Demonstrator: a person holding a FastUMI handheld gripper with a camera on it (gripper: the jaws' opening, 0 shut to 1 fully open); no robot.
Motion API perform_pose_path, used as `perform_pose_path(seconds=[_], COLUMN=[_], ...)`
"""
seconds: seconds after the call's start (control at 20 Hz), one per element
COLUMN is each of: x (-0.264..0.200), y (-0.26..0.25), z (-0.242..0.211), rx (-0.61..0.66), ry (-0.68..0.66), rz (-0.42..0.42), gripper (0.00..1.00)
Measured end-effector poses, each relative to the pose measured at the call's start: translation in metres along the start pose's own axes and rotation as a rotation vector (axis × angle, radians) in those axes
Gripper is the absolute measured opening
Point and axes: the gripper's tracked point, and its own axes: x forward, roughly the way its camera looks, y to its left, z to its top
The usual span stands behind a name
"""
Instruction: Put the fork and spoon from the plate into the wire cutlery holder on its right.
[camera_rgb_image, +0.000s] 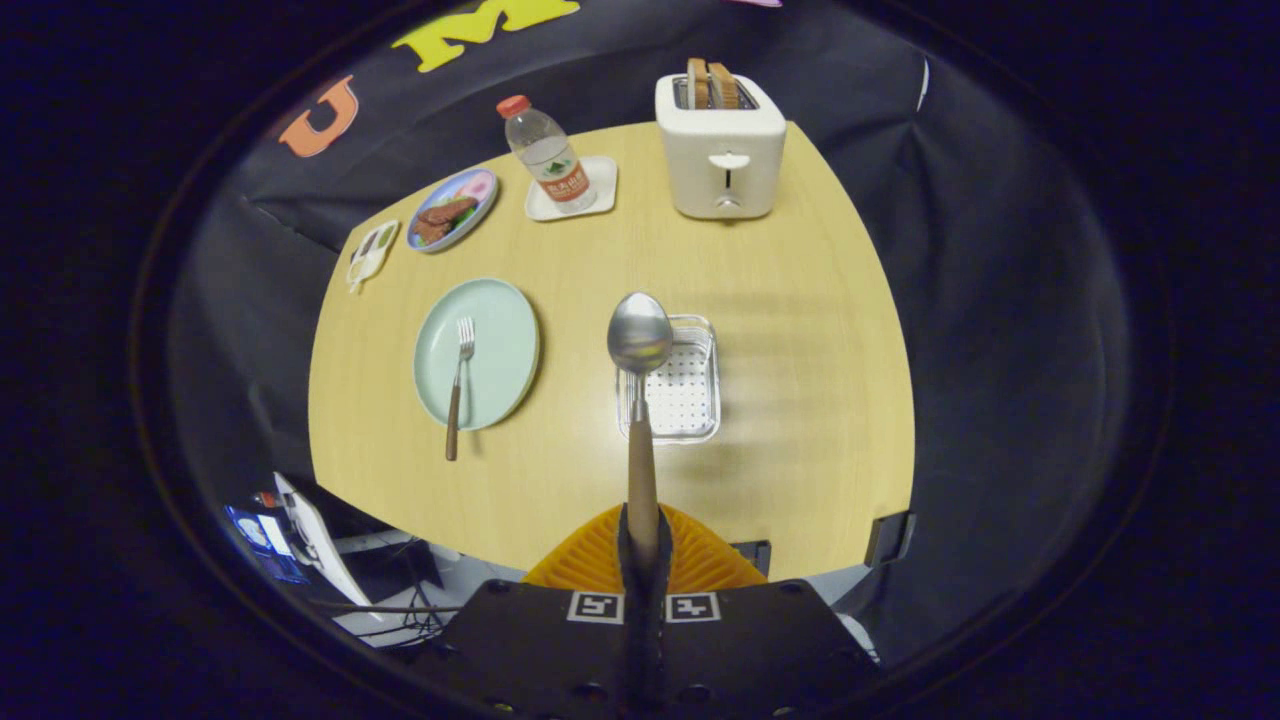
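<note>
My gripper (643, 545) is shut on the wooden handle of the spoon (640, 335), held high above the table. The spoon's steel bowl points forward and overlaps the near-left part of the cutlery holder (690, 395), a clear perforated tray lying on the table below. Left of the holder sits the pale green plate (505, 345). The fork (459, 385) lies on that plate, tines away from me, its wooden handle sticking out over the plate's near rim.
Far across the round wooden table (800, 400) stands a white toaster (722, 150) with bread slices. A water bottle (548, 158) on a white coaster, a small plate of food (452, 210) and a small white dish (371, 252) lie at the far left.
</note>
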Motion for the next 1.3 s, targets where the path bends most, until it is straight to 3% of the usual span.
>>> perform_pose_path(seconds=[0.2,0.65,1.0,1.15,1.3], x=[0.011,0.020,0.010,-0.001,-0.002], y=[-0.004,0.001,0.009,0.025,0.062], z=[-0.007,0.012,0.031,0.043,0.045], rx=[0.055,0.169,0.101,0.036,-0.025], ry=[0.062,0.033,-0.094,-0.176,-0.234], rz=[0.006,0.057,0.020,-0.021,-0.025], gripper=[0.02,0.13,0.86,0.95,0.96])
